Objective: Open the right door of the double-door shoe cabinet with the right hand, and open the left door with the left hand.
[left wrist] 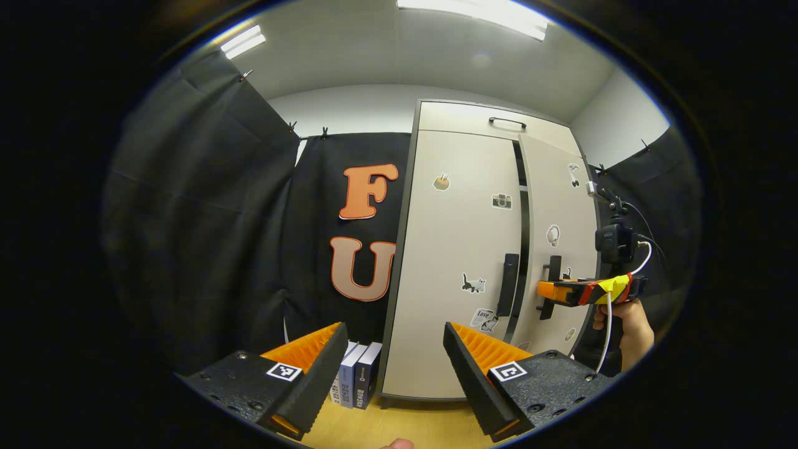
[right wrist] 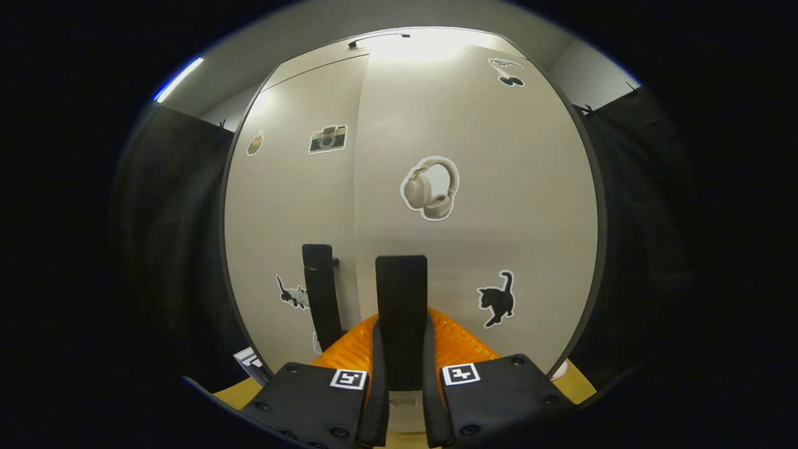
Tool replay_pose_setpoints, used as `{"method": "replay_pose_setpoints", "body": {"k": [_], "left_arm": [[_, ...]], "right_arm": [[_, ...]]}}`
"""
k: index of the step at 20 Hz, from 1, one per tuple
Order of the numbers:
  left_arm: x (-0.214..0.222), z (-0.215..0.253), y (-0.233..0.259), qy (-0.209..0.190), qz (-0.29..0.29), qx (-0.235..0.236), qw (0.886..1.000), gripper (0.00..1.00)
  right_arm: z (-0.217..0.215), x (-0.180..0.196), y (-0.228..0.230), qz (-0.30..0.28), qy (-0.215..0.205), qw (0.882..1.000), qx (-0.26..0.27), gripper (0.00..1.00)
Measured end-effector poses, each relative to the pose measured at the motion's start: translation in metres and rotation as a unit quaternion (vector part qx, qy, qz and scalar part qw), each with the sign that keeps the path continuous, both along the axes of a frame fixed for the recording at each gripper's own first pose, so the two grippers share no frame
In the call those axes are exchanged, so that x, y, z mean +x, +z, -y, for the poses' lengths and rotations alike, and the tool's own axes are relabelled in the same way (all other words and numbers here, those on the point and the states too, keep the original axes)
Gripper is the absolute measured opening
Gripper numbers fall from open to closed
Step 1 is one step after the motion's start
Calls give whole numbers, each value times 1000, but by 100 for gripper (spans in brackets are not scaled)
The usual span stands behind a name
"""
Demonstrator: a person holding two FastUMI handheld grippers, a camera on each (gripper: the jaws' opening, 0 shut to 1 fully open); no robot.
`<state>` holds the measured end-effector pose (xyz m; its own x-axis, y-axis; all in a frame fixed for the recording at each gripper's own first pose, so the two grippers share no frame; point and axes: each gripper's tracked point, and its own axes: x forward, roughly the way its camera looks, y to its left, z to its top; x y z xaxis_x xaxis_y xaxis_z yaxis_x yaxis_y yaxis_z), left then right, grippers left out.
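Note:
The beige double-door shoe cabinet (left wrist: 461,262) stands ahead, with stickers on both doors. Its right door (left wrist: 558,212) is swung out a little, leaving a dark gap (left wrist: 525,237) beside the left door (left wrist: 455,249). My right gripper (right wrist: 402,368) is shut on the right door's black vertical handle (right wrist: 402,293); in the left gripper view that gripper (left wrist: 552,292) shows held by a hand (left wrist: 629,327). My left gripper (left wrist: 396,365) is open, well short of the left door's black handle (left wrist: 508,284), also seen as the left handle (right wrist: 321,293).
Several books (left wrist: 358,374) stand on the wooden floor (left wrist: 405,424) against the cabinet's left side. A black cloth wall (left wrist: 206,237) closes the left and rear. A black handle (left wrist: 507,121) sits on the cabinet's top panel.

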<state>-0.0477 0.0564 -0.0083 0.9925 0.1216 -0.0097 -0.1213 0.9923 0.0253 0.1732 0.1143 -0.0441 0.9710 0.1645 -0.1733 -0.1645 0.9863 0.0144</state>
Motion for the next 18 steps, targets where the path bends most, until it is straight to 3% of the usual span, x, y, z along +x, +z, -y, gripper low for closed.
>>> {"method": "replay_pose_setpoints", "body": {"k": [8, 9, 12, 17, 18], "left_arm": [[-6, 8, -1, -5, -1, -3, 1000, 94], [-6, 8, -1, -4, -1, -4, 1000, 94], [-8, 11, -2, -5, -5, -8, 1000, 91], [-7, 17, -4, -9, -6, -5, 1000, 94], [-6, 19, -5, -11, -6, -6, 1000, 94]], "right_arm": [[30, -53, 11, 9, 19, 1000, 0, 31], [31, -56, 12, 11, 24, 1000, 7, 21], [37, -64, 12, 2, 30, 999, 21, 22], [64, -91, 18, 7, 24, 1000, 17, 21], [71, -97, 20, 9, 22, 1000, 13, 17]]}}
